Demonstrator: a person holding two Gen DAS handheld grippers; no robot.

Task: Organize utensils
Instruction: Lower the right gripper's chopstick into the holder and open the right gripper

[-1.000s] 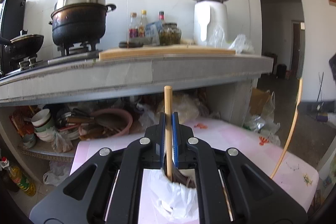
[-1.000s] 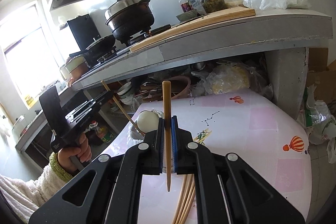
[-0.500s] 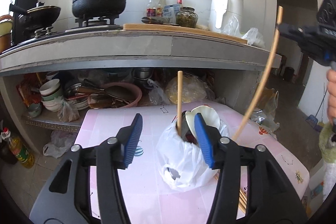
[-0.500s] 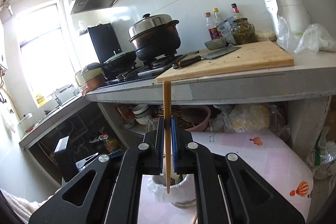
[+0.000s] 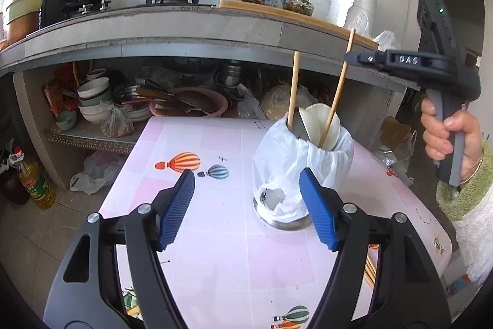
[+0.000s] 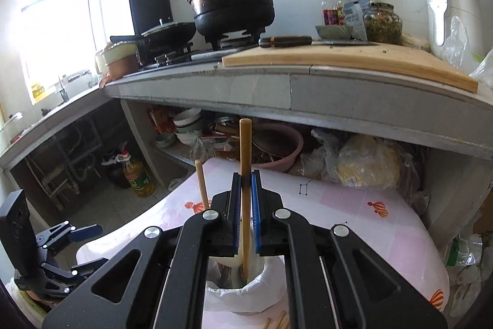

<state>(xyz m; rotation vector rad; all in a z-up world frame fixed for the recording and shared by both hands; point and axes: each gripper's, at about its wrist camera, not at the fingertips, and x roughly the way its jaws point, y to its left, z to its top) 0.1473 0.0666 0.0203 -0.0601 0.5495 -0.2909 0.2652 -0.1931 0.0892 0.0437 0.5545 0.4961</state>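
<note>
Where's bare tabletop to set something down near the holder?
Free: the pink table left of and in front of the bag-lined holder, out past the balloon prints. Crowded: the holder itself, with two chopsticks and spoons; the near right edge, where loose chopsticks lie; and above the holder, where the right tongs grip a chopstick.

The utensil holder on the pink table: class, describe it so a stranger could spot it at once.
Find the pink table printed with hot-air balloons, below the kitchen counter. On it stands a metal utensil holder lined with a white plastic bag. It alone has chopsticks and a white spoon standing in it.
</note>
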